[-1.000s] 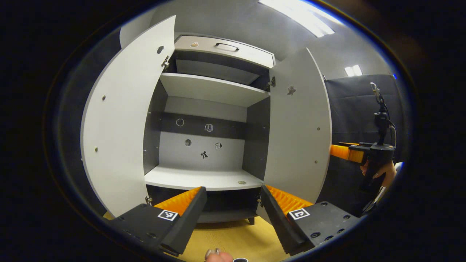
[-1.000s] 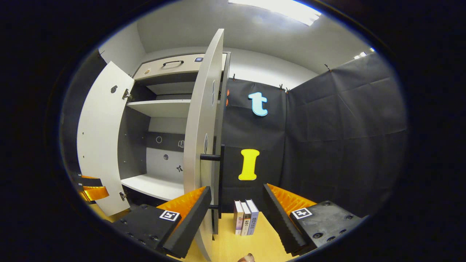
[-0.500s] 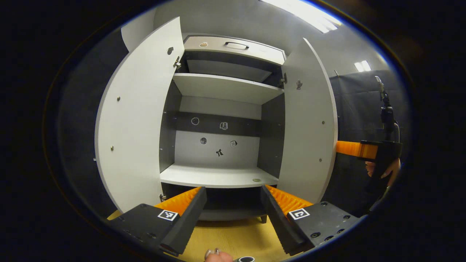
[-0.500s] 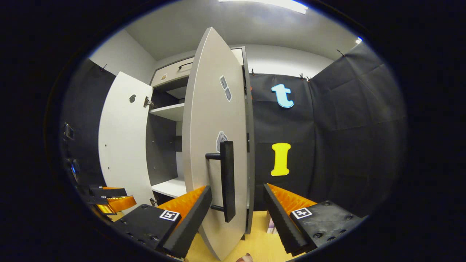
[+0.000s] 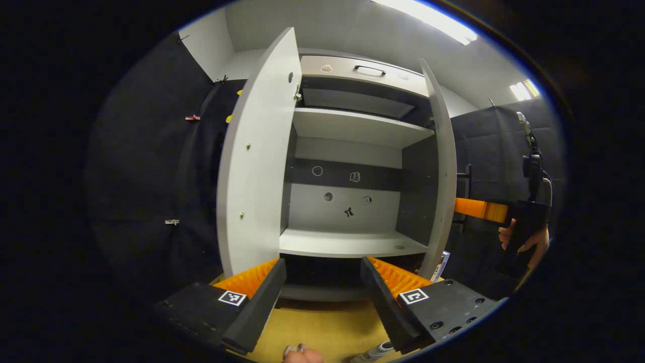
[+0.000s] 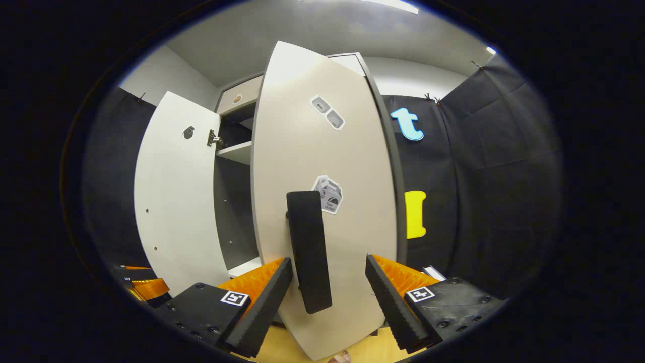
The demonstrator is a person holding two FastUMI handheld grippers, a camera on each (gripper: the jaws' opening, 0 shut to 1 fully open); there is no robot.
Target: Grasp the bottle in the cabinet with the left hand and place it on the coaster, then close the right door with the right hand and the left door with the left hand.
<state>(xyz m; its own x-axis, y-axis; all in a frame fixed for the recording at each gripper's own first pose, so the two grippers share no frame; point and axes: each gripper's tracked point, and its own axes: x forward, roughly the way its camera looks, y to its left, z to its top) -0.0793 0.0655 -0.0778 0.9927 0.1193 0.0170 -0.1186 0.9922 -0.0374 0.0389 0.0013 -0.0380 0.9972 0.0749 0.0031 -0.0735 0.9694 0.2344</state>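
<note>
We see one cabinet (image 5: 352, 151) centre frame with two doors: left door (image 5: 257, 151) wide open, right door (image 6: 322, 201) half-closed. Right gripper (image 6: 330, 297) spread around its handle (image 6: 308, 252); left gripper (image 5: 322, 297) spread, empty. One bottle (image 5: 373, 352) bottom edge.

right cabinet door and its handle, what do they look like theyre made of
The right cabinet door looks like laminated board, probably particleboard or MDF: flat, matte pale grey face with a thin, even edge and stickers lying flat on it. Its handle is a matte black bar standing off the face; painted metal or plastic, the look leaves it open. The right hand-held gripper sits open before it.
</note>
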